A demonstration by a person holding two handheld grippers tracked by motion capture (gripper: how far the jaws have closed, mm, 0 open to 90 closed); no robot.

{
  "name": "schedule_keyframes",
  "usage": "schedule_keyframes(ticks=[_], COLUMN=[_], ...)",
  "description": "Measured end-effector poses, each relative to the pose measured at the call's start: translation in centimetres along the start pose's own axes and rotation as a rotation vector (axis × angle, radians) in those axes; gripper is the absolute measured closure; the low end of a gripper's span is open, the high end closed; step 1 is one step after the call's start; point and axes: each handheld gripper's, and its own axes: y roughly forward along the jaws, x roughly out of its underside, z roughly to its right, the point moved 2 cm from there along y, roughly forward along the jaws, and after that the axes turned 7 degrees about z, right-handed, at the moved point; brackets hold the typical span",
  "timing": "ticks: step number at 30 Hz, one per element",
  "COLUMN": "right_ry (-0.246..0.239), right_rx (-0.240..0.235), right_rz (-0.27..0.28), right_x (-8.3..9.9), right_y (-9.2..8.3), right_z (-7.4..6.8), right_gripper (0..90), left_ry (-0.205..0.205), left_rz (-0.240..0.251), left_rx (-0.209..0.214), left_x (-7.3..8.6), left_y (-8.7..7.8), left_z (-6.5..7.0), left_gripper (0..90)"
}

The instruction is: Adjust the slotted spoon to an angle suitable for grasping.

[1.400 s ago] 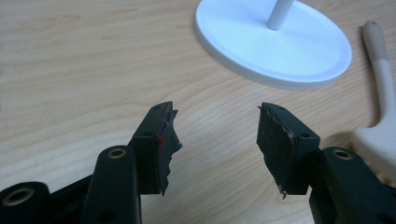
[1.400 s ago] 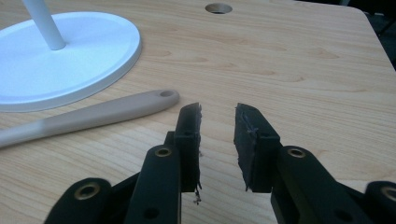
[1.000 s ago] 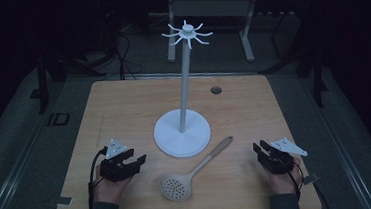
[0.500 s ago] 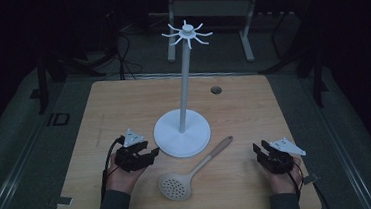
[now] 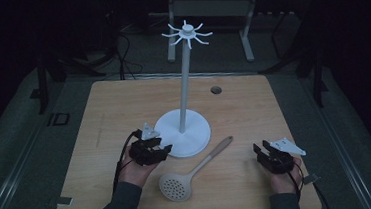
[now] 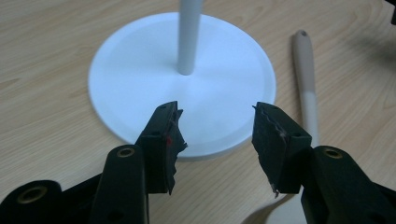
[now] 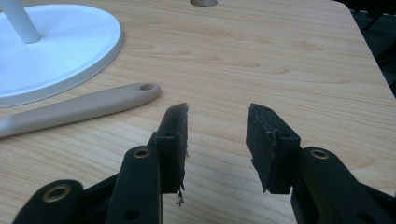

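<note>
Dim room, pale wooden table (image 5: 123, 104). Left gripper (image 6: 217, 133) gapes wide over the stand (image 5: 183, 134) base's near rim; a nudge could rock its tall pole. Spoon (image 5: 191, 171) lies just right of the stand. Right gripper (image 7: 217, 128), also wide, waits beyond the spoon handle.

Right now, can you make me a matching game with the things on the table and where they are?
Things:
1. white stand
2. skimmer spoon
3. left gripper
4. small round hole

Places:
A. in the wooden table, far side, behind the stand
B. middle of the table, tall pole with hooks on top
C. lying flat in front of the stand
D. open, right at the near edge of the stand's base

Pairs: 1-B, 2-C, 3-D, 4-A
</note>
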Motion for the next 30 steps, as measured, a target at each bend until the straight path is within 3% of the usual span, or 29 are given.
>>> schedule_keyframes(ticks=[14,19,27,30], right_ry=[0.003,0.001,0.005,0.008], right_rx=[0.008,0.010,0.017,0.020], right_rz=[0.001,0.002,0.002,0.006], right_x=[0.1,0.0,0.0,0.0], right_y=[-0.1,-0.1,-0.2,-0.3], right_z=[0.1,0.2,0.4,0.5], right_gripper=[56.5,56.3,56.3,56.3], left_ry=[0.096,0.151,0.176,0.204], left_rz=[-0.077,-0.117,-0.161,-0.201], left_rx=[0.072,0.088,0.117,0.129], left_x=[0.3,0.5,0.8,1.0], left_y=[2.9,3.9,5.4,6.0], left_z=[3.8,4.9,6.3,6.8], left_gripper=[58.3,61.7,63.4,63.4])
